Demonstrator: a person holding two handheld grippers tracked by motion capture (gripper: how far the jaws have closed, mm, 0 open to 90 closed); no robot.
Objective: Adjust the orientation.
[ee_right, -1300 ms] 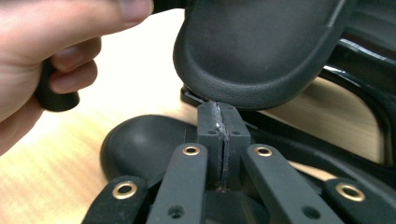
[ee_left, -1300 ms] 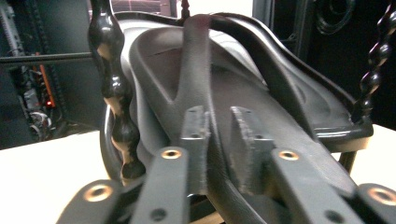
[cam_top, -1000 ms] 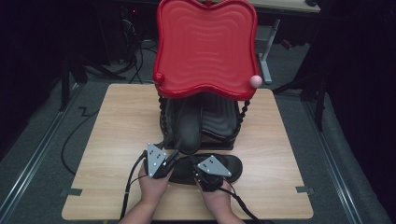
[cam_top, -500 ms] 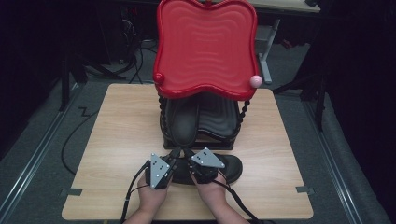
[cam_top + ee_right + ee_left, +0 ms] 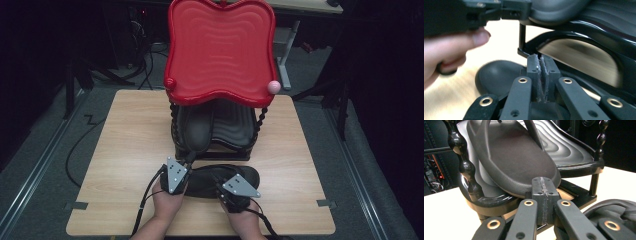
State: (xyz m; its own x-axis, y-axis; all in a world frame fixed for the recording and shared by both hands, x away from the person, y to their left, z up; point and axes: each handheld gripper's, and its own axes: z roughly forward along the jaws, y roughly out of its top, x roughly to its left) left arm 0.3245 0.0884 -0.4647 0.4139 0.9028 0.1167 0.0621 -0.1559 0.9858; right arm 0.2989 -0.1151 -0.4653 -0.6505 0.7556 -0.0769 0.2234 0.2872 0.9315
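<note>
Both tongs pressed together, holding nothing. Open right gripper (image 5: 541,62) wide, grab flat sandal (image 5: 220,181), lift slowly onto rack (image 5: 235,130).

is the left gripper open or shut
Shut. In the left gripper view the left gripper has its two jaws pressed together, nothing between them.

Rack (image 5: 220,145) mid-table (image 5: 125,150), 1 sandal (image 5: 196,131) on its lower shelf, another sandal (image 5: 220,177) seemingly just before it
</note>
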